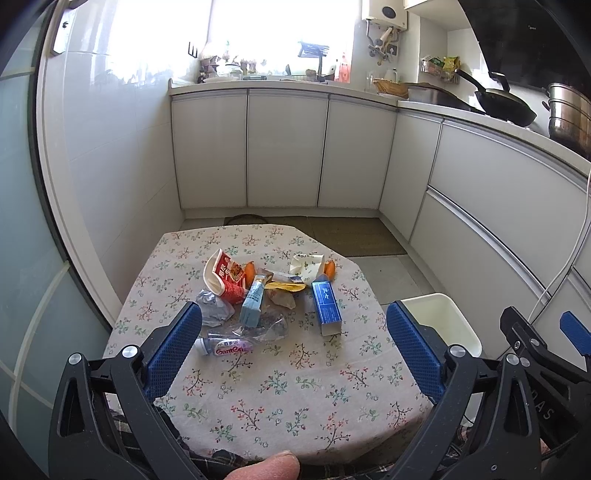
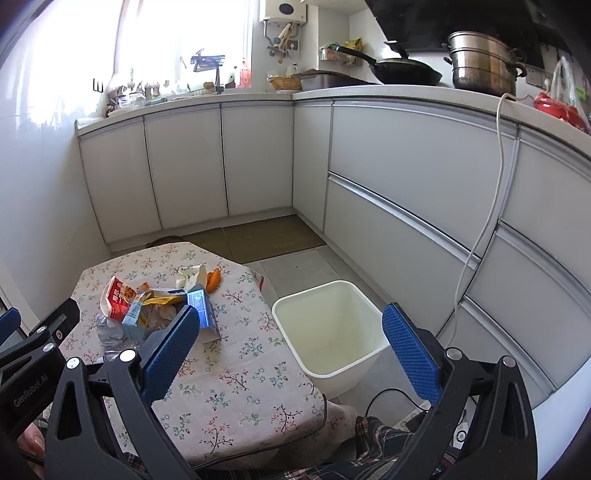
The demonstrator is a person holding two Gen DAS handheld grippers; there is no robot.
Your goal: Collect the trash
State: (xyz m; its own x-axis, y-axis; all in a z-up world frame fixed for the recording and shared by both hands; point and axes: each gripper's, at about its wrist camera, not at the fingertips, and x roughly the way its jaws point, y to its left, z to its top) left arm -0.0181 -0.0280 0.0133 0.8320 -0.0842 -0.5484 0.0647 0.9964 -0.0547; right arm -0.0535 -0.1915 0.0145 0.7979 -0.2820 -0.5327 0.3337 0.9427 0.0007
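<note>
Both grippers (image 1: 293,343) (image 2: 291,343) gape above the table, trash pile (image 1: 258,291) ahead.

Home kitchen: white base cabinets (image 2: 184,162), L-shaped counter (image 2: 369,92), wok (image 2: 402,72), steel steamer pot (image 2: 484,62), water heater (image 2: 284,9), window (image 1: 221,26).

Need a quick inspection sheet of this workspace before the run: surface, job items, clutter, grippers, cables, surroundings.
Surface: floral tablecloth on small table, flat.
Job's things: dark blue carton, light blue carton, red-and-white paper cup, clear plastic bottle and wrappers in one pile; empty white plastic bin on the floor beside the table.
Clutter: nothing seen apart from the trash.
Grippers: left gripper and right gripper, jaws open, holding nothing.
Cables: white cable hanging down the cabinets.
Surroundings: white kitchen cabinets, black wok.
</note>
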